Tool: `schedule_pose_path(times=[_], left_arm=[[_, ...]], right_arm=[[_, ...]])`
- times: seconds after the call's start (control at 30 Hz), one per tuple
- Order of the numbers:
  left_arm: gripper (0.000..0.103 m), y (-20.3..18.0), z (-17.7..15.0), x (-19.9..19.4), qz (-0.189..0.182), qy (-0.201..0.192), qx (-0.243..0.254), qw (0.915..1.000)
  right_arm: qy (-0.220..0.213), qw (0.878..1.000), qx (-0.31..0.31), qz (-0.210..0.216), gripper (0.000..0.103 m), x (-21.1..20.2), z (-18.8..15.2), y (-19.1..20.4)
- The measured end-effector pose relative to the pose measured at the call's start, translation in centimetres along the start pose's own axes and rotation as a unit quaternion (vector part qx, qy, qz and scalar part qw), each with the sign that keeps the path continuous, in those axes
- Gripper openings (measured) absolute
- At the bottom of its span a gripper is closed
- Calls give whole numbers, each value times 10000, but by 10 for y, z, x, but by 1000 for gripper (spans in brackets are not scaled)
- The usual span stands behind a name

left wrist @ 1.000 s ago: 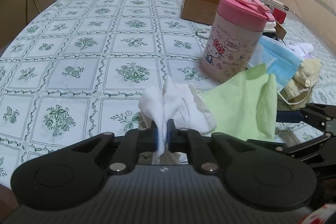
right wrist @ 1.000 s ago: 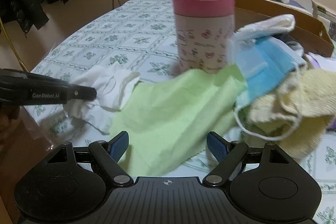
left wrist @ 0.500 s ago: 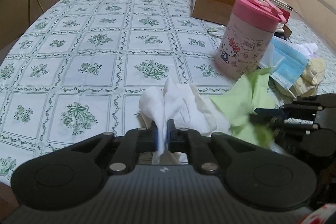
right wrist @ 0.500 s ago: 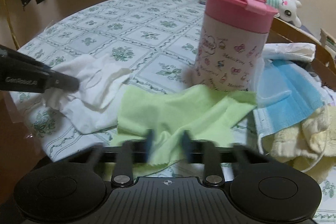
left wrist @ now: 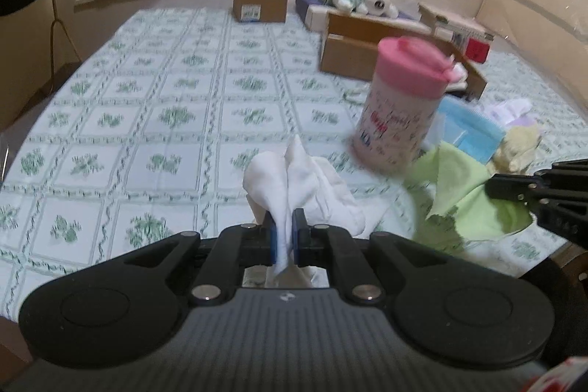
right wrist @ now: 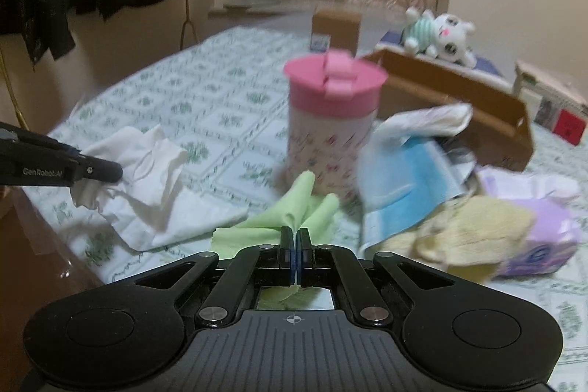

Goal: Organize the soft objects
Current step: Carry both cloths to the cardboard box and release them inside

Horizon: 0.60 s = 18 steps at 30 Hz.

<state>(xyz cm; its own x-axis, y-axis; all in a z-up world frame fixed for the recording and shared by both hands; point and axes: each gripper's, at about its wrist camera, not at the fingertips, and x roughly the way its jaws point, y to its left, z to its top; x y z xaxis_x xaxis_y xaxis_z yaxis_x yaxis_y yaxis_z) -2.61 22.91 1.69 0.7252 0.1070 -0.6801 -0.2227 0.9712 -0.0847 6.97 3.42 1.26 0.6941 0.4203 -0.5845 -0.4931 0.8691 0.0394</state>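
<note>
Left gripper (left wrist: 283, 237) clamped tight on the white cloth (left wrist: 301, 182); a fold of it is pinched between the blue pads (left wrist: 272, 241), the rest bunches up in front of the fingers and trails onto the tablecloth (left wrist: 147, 120); in the right wrist view the same cloth (right wrist: 147, 179) hangs from the left gripper's tip and spreads flat at the near table edge.

Right gripper (right wrist: 295, 252) closed on the green cloth (right wrist: 290, 212); pads nearly touching with a thin fold between them; cloth puckers upward just ahead of the fingers, free end lies on the table just in front of the pink-lid canister (right wrist: 332, 131); whether it touches the canister, cannot tell (blur).

In the left wrist view the green cloth (left wrist: 463, 193) sits right of the white one, the right gripper's tip at its right edge; the two cloths are side by side, edges close.

Right of the canister: blue face masks (right wrist: 408, 179), a yellow fuzzy cloth (right wrist: 474, 230), a purple tissue pack (right wrist: 547, 234), all piled touching.

Behind: open cardboard box (right wrist: 459, 101), plush toy (right wrist: 437, 35) beyond its far rim, a small closed box (left wrist: 260, 4) at the far end.

Both views motion-blurred.
</note>
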Motion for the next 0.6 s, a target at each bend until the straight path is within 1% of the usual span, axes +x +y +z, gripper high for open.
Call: schedule_pose_path(times=[0.2,0.37,0.6], left_arm=[[7,-12,25,-24,-63,-336,252,9991],[7,-20,54,-42,-95,-585,468,9971],[7,-34,103,-59,-265,-832,787,9931]], right_arm=[[-450,9989,-127,-69,1,-44,17,-14],[-763,9969,-161,-97,1,-70,30,-29],[-1078,9939,74,-203,1,-95,48,-70]])
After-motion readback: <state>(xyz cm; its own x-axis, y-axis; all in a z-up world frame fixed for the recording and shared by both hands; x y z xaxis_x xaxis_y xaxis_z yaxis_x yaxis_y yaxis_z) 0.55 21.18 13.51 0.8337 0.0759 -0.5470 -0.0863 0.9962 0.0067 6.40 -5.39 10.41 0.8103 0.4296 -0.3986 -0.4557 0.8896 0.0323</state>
